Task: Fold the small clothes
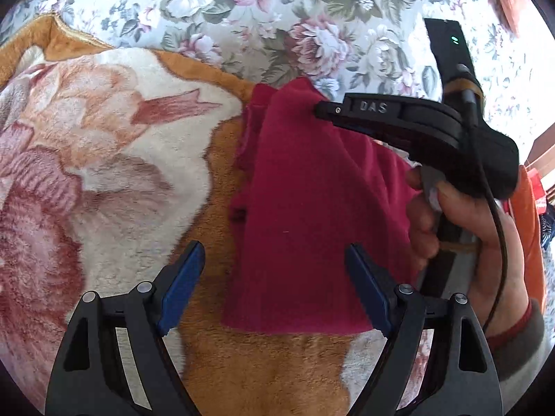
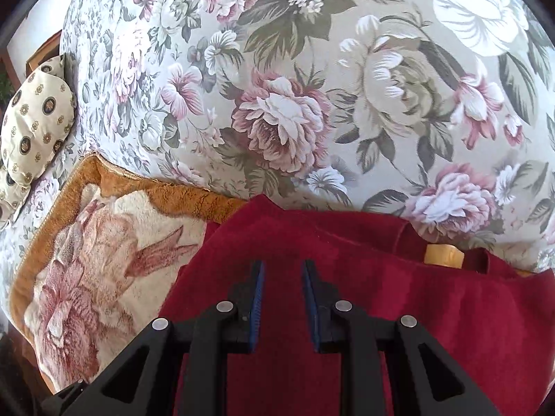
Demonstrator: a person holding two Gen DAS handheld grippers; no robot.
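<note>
Crimson garment point(image 1: 312, 208), one, on one plush blanket point(image 1: 104, 138); left gripper point(image 1: 274, 287) spread wide, right gripper point(image 2: 282, 298) narrow, pinching its edge.

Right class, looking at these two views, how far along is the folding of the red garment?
Done: the red garment lies on the blanket as a narrow strip, seemingly folded lengthwise already. In hand: the right gripper sits at its far edge, grip unclear; the left gripper hangs open over the near end. Left: folding it shorter, judging by its length.
</note>
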